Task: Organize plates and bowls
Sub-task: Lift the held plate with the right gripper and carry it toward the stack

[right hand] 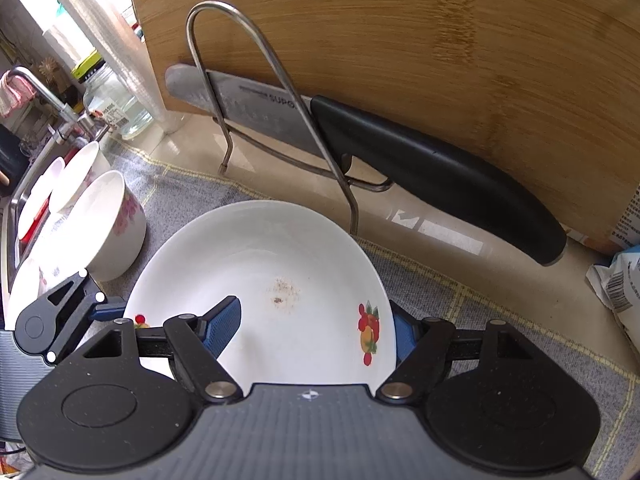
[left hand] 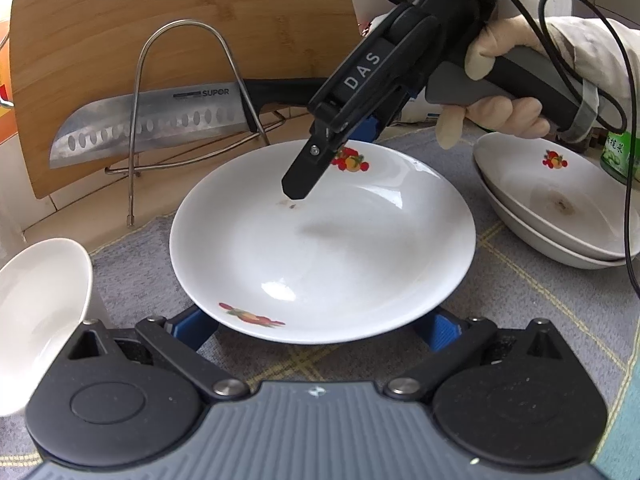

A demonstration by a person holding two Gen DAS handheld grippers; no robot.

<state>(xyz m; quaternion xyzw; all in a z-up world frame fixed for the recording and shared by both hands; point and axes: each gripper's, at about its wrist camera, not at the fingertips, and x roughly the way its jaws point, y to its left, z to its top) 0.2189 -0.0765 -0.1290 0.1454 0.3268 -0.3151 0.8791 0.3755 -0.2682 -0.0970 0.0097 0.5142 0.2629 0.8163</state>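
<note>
The plate (left hand: 320, 240), a glossy white ceramic round with fruit decals and a brown smear at its centre, is seen lying on the grey checked cloth (left hand: 520, 300) of the bench. Its far rim is straddled by the right tool (left hand: 316, 164), one ribbed blue pad inside, one outside; whether the pads press cannot be told. Its near rim lies between the spread, unclenched fingers of the left tool (left hand: 320, 328). A lift appears to be in preparation; next, a firm clench is needed, then carriage to the stacked plates (left hand: 560, 208) beside it. A white bowl (left hand: 36, 300) is seen at the plate's other side.

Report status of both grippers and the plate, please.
Left gripper open at plate near rim. Right gripper open, astride far rim. Plate on mat. Knife rack close behind.
</note>
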